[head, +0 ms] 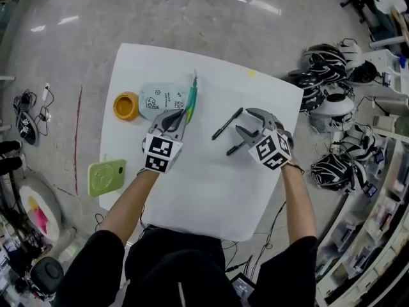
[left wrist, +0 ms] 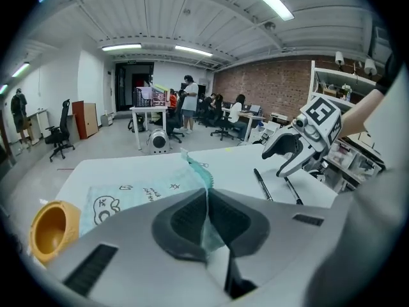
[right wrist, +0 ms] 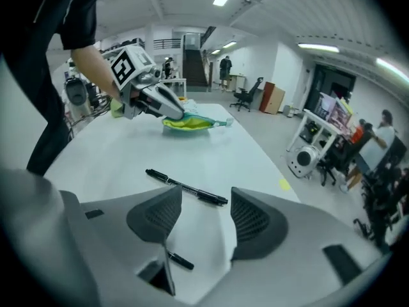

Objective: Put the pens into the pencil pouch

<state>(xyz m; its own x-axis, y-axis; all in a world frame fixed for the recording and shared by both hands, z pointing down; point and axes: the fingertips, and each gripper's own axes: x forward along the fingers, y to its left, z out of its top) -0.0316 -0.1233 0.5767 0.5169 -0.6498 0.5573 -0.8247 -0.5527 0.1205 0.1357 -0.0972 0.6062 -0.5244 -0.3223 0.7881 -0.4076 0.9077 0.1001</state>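
A pale blue pencil pouch [head: 160, 98] with doodles lies on the white table [head: 211, 197]. Its green zip edge [head: 192, 98] is lifted. My left gripper [head: 179, 112] is shut on that edge; in the left gripper view the teal fabric [left wrist: 206, 203] is pinched between the pads of my left gripper [left wrist: 206, 194]. Two black pens lie to the right, one [head: 227, 123] further from me and one [head: 235, 149] closer. My right gripper [head: 248, 124] hangs open between them. In the right gripper view my right gripper [right wrist: 206, 203] holds nothing, one pen [right wrist: 185, 187] lies just ahead and the other pen [right wrist: 179, 261] shows below the jaws.
An orange cup [head: 126, 105] stands left of the pouch. A green flat case [head: 106, 176] lies at the table's left edge. A small yellow sticker [head: 251, 73] marks the far side. Headsets and cables [head: 332, 107] are piled on the floor at the right.
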